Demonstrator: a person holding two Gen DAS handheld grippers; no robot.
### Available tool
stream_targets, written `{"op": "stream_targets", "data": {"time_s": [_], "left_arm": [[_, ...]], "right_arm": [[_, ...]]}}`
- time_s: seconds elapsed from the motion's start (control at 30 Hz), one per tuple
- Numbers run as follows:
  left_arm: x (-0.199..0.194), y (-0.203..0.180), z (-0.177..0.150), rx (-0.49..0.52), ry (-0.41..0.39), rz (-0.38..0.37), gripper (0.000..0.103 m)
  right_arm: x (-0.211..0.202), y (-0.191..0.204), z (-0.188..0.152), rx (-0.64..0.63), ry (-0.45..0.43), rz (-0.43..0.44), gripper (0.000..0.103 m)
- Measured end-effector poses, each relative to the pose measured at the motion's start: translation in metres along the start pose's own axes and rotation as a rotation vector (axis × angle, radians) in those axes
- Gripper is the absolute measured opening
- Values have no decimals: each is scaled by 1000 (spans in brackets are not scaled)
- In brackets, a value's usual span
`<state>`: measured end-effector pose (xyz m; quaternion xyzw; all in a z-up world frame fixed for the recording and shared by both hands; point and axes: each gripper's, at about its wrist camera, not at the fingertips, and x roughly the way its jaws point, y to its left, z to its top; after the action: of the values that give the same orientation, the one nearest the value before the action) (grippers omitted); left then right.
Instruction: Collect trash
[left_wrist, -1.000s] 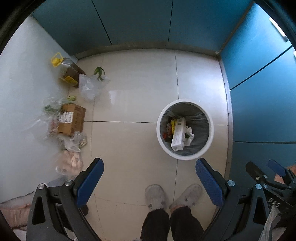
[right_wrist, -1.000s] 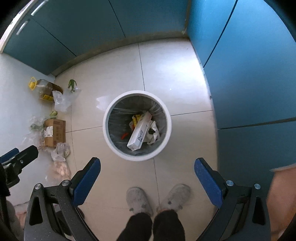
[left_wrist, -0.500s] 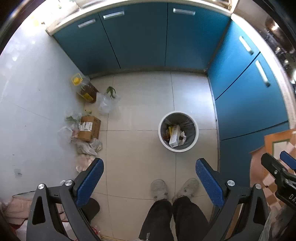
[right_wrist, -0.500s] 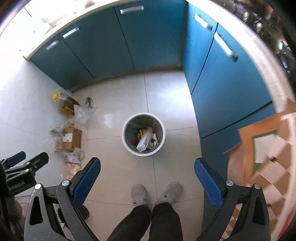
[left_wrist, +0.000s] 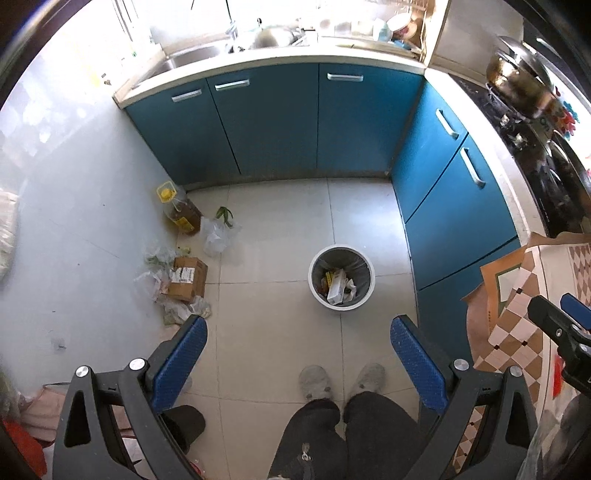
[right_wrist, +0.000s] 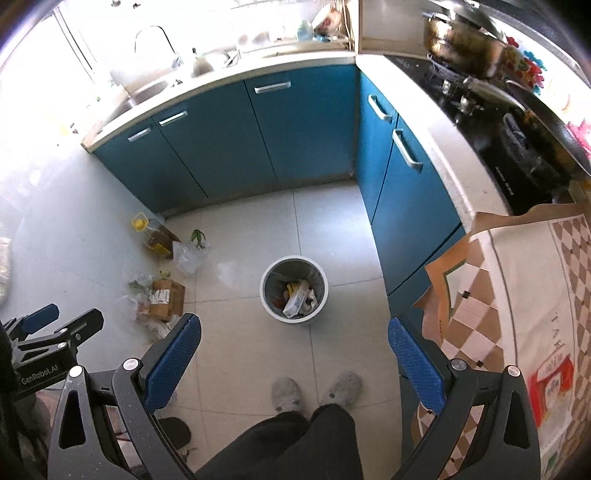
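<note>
Two grippers, both mine, hang high above the kitchen floor with nothing in either; the white waste bin (left_wrist: 341, 277) stands on the tiles ahead of my slippers (left_wrist: 341, 380), already holding a flattened white carton (left_wrist: 336, 285) and some crumpled wrappers. The trash I judge is left to collect lies to the left of the bin, against the pale wall: a cardboard box (left_wrist: 186, 277), clear plastic bags (left_wrist: 218, 234) with green scraps, and an oil bottle (left_wrist: 179, 210) with a yellow cap beyond them. The risks, as I reckon them: from this height a thin bag could slip between the pads or tear and spill its scraps; the box may be too broad for one grip; the oil bottle may not be rubbish at all, and grabbing it would be a mistake. My left gripper (left_wrist: 297, 350) is spread wide, pads touching nothing; my right gripper (right_wrist: 293, 350) is likewise fully spread and bare.
</note>
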<state>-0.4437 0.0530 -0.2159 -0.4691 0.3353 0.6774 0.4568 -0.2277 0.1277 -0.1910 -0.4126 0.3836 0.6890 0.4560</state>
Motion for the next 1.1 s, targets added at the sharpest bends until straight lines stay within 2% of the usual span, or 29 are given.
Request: {"op": "stream_targets", "data": {"time_s": [0.2, 0.33, 0.43, 0.57, 0.7, 0.77, 0.87, 0.93, 1.0, 1.1], "left_arm": [[-34, -17, -2, 14, -54, 31, 102], [-58, -61, 2, 71, -115, 16, 102], [-69, -119, 3, 150, -135, -34, 102], [-69, -225, -7, 302, -83, -142, 102], [-58, -343, -41, 452, 25, -259, 102], [-52, -396, -64, 521, 58, -271, 102], [-39, -461, -103, 626, 90, -239, 102], [-30, -493, -126, 679, 119, -214, 102], [-18, -517, -145, 719, 159, -189, 102], [-6, -537, -166, 742, 195, -150, 102]], "right_arm": [[-36, -14, -13, 53, -37, 80, 102], [-52, -53, -17, 157, -58, 184, 102], [-68, -93, -25, 234, -90, 196, 102], [-100, -171, -55, 352, -147, 133, 102], [-128, -270, -112, 546, -157, -1, 102], [-139, -322, -154, 662, -147, -91, 102], [-153, -397, -227, 855, -107, -235, 102], [-157, -448, -278, 1009, -69, -301, 102], [-154, -492, -323, 1148, -29, -348, 102], [-140, -540, -379, 1302, -2, -366, 102]]}}
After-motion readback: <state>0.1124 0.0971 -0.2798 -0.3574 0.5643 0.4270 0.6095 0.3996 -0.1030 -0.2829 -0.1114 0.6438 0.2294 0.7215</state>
